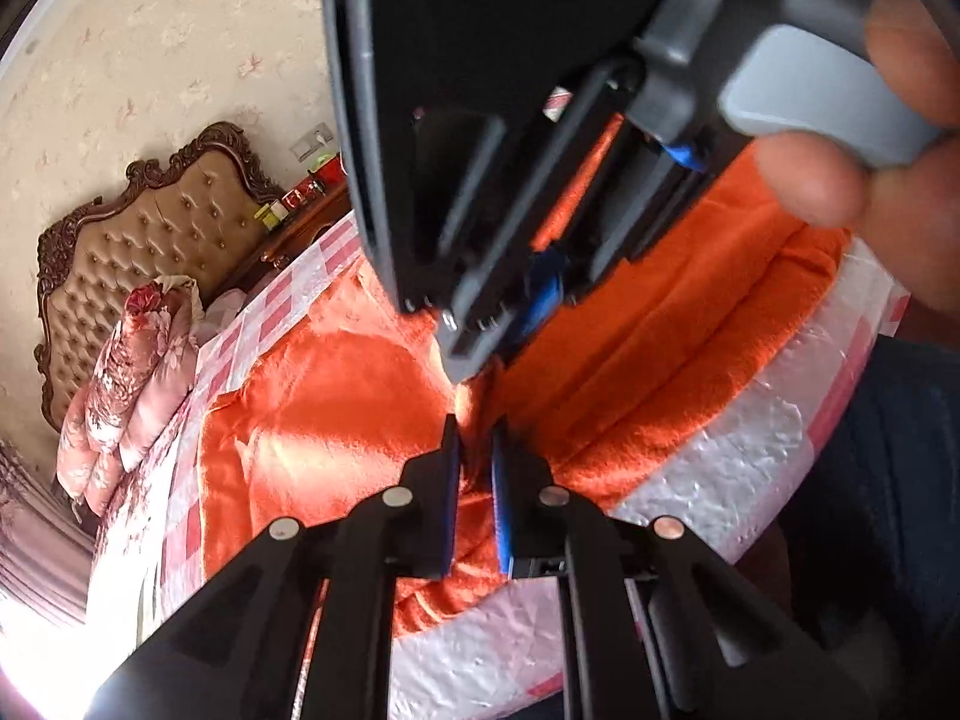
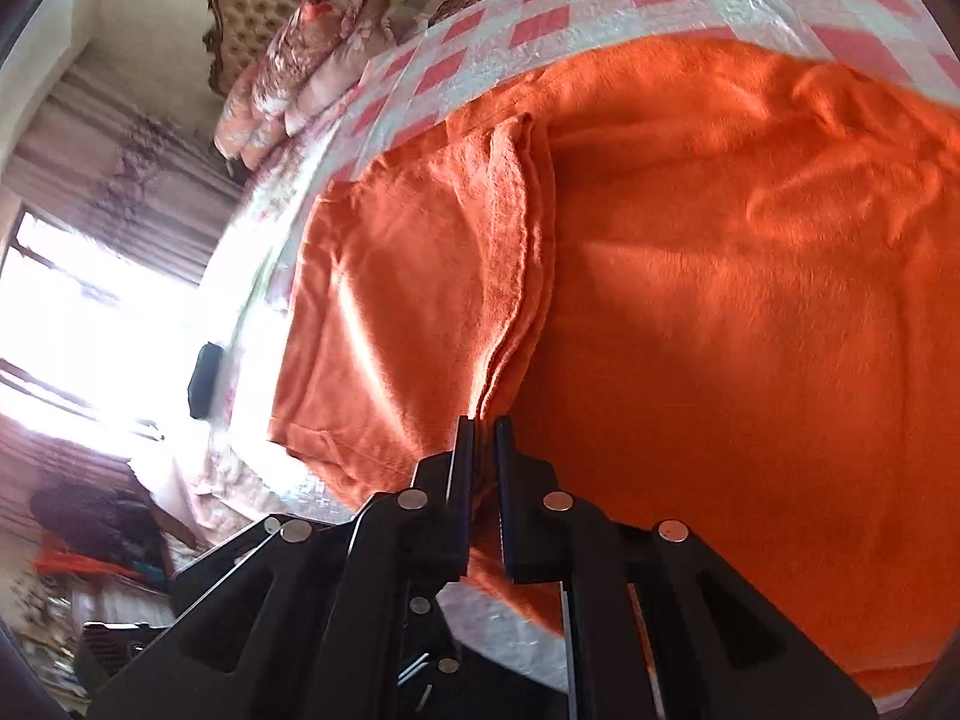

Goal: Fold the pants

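Observation:
Orange fleece pants lie spread on the bed; they fill the right wrist view, with a folded leg edge running down toward the fingers. My left gripper is shut on a ridge of the orange fabric near the bed's front edge. My right gripper is shut on the pants' edge. In the left wrist view the right gripper's body looms right above, its tip touching the same fabric fold.
The bed has a pink-and-white checked cover, also in the right wrist view. Floral pillows and a tufted headboard sit at the far end. A bright window is left. The person's hand holds the right gripper.

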The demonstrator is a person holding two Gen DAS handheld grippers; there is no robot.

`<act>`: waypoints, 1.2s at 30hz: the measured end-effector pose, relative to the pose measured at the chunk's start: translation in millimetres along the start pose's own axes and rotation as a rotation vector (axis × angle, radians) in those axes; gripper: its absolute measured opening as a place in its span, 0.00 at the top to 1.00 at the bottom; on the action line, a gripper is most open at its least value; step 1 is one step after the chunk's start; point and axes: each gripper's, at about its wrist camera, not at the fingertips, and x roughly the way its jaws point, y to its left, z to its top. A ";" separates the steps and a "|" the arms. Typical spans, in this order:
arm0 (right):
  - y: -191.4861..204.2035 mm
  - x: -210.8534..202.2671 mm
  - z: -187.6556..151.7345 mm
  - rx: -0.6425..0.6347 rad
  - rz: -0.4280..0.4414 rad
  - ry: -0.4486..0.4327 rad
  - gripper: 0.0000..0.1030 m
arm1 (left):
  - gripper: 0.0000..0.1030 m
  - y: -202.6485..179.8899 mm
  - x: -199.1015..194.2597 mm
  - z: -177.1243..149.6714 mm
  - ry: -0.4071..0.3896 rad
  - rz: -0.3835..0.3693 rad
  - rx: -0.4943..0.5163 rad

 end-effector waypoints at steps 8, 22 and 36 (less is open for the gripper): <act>20.1 19.6 72.7 -0.201 -0.122 -0.040 0.84 | 0.86 7.5 2.1 -1.1 0.001 -0.040 -0.076; 74.9 33.9 52.4 -0.468 -0.287 -0.126 0.84 | 0.76 166.9 -2.0 -61.7 0.054 -0.071 -0.807; 67.3 64.4 43.5 -0.496 -0.342 -0.033 0.77 | 0.80 181.2 2.6 -103.0 0.148 -0.050 -0.867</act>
